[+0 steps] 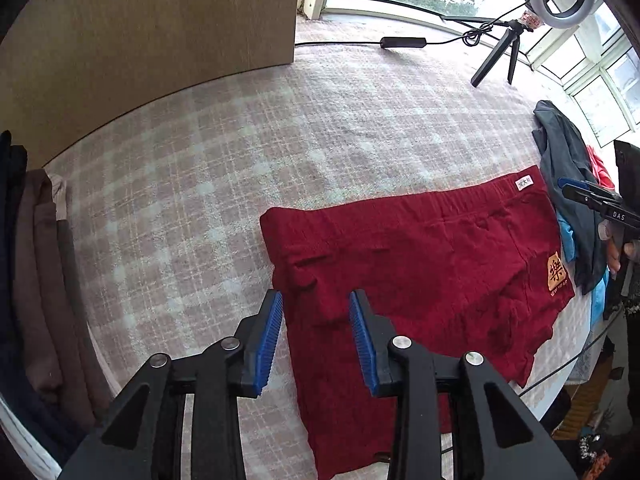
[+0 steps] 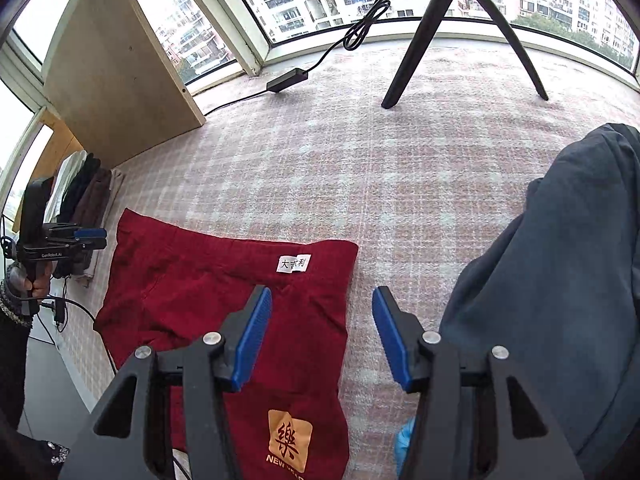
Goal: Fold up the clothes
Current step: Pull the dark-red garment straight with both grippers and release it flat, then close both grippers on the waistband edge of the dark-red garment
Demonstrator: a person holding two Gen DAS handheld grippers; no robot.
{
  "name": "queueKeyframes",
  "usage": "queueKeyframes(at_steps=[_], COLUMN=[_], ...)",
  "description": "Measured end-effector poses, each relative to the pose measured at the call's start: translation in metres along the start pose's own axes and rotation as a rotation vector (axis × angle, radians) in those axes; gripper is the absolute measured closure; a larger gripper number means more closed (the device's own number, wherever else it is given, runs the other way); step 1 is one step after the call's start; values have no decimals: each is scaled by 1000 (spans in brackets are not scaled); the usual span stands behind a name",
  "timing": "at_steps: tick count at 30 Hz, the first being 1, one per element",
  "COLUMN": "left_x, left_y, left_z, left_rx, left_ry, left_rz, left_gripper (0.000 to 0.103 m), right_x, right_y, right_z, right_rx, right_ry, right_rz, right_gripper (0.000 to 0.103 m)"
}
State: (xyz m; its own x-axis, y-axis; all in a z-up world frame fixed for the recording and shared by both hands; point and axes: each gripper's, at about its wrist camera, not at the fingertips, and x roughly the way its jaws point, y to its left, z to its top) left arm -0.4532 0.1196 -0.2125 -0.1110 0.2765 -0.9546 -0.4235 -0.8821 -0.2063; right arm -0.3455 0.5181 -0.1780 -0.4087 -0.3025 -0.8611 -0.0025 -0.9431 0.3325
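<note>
Dark red boxer shorts (image 1: 420, 272) lie flat on the checked cloth, with an orange print (image 1: 557, 274) at one corner and a white label (image 2: 293, 264) at the waistband. My left gripper (image 1: 316, 336) hovers above the shorts' left edge, open, with nothing between its blue pads (image 1: 267, 344). My right gripper (image 2: 322, 336) hangs over the shorts' right edge, open and empty too. Each gripper shows in the other's view: the right gripper (image 1: 576, 190) at the far right, the left gripper (image 2: 90, 238) at the far left, held by a hand.
A stack of folded dark and brown clothes (image 1: 44, 288) lies at the left. A heap of unfolded garments, grey-blue on top (image 2: 560, 280), lies at the right. A tripod (image 2: 460, 28), a cable with a black box (image 2: 286, 79) and a wooden board (image 1: 160, 28) stand at the back.
</note>
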Motion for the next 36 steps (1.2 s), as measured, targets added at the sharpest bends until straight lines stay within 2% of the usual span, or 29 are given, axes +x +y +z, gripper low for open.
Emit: queueKeyframes(at_steps=[5, 8, 10, 13, 17, 21, 23, 26, 30, 33, 36], left_x=[34, 41, 39, 32, 28, 27, 21, 12, 16, 21, 21], left_y=[20, 24, 28, 33, 36, 38, 44, 56, 58, 52, 50], left_z=[26, 30, 30, 25, 23, 20, 14, 1, -6, -6, -5], left_rx=[-55, -44, -47, -43, -26, -31, -34, -39, -22, 2, 9], left_ry=[53, 59, 51, 36, 29, 21, 6, 9, 40, 51, 51], left_rz=[-29, -29, -52, -66, -72, -76, -57, -35, -18, 10, 16], left_gripper=[72, 92, 97, 97, 97, 97, 97, 97, 97, 97, 97], right_x=[31, 36, 37, 30, 36, 58, 55, 32, 20, 39, 55], right_y=[-12, -18, -24, -35, -40, -31, -25, -3, -6, -5, -5], right_z=[11, 13, 13, 14, 21, 23, 20, 10, 6, 10, 11], right_rx=[36, 56, 75, 112, 160, 130, 132, 35, 32, 6, -6], right_ry=[38, 54, 54, 25, 42, 104, 98, 48, -19, 29, 54], right_rz=[42, 67, 92, 111, 207, 193, 208, 242, 149, 81, 65], right_gripper=[51, 51, 51, 51, 51, 51, 51, 51, 51, 53, 64])
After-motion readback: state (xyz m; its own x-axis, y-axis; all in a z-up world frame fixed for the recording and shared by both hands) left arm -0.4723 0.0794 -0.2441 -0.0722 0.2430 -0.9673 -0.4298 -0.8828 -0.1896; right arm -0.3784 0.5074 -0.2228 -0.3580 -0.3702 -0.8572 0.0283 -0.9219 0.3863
